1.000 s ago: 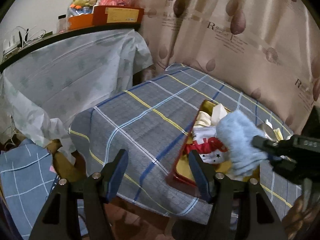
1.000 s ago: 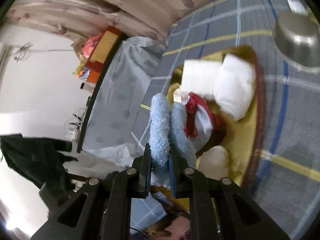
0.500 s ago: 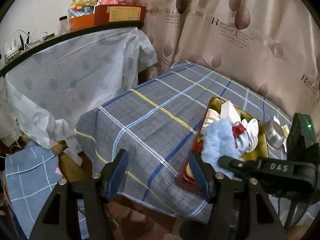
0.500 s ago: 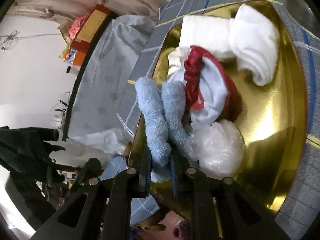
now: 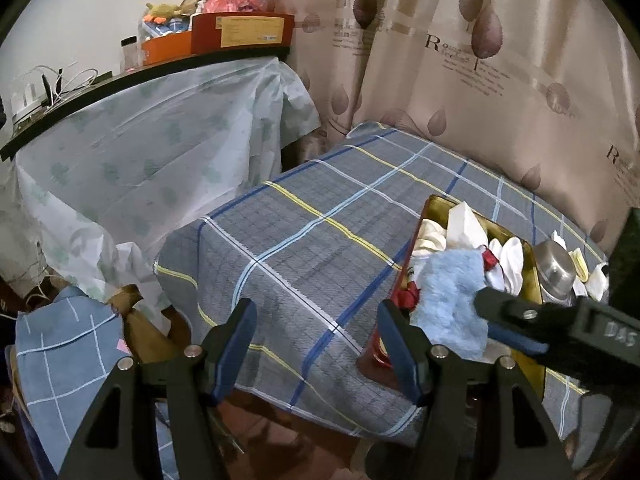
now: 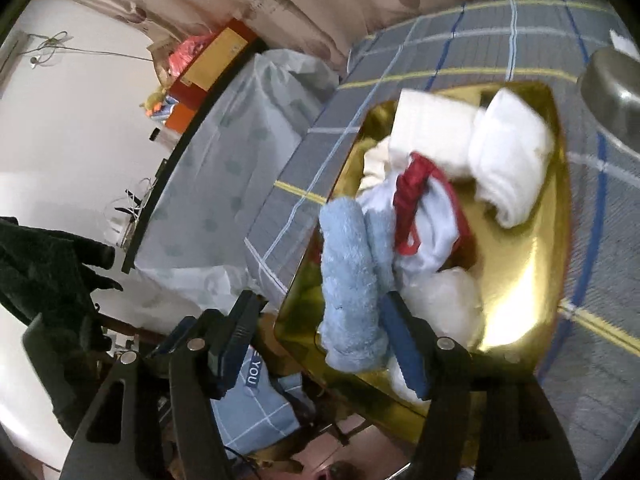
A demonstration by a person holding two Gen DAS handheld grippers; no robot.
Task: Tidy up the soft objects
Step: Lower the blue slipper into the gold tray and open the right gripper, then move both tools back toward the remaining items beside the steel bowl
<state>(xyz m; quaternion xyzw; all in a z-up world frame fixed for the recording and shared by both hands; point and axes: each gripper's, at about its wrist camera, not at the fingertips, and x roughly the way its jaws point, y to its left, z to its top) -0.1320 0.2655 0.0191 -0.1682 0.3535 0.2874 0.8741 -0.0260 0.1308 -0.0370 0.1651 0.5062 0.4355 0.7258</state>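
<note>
A fluffy light-blue cloth [image 6: 352,276] lies over the near left rim of a gold tray [image 6: 520,300] on the plaid table. My right gripper [image 6: 320,344] is open, its fingers on either side of the cloth's lower end. The tray also holds white rolled cloths [image 6: 508,160], a red-trimmed white garment [image 6: 424,208] and a white puff [image 6: 444,300]. In the left wrist view the blue cloth [image 5: 452,300] hangs at the tray [image 5: 528,276], with the right gripper beside it. My left gripper [image 5: 316,344] is open and empty above the table's near edge.
A steel bowl [image 5: 554,268] and small white items sit right of the tray. A covered shelf [image 5: 160,140] with boxes stands at the left. Curtains [image 5: 480,60] hang behind the table. A blue checked cloth [image 5: 64,344] lies below at the left.
My right gripper opened and let go of the blue cloth, which now rests on the tray's rim. The left gripper stayed nearly still.
</note>
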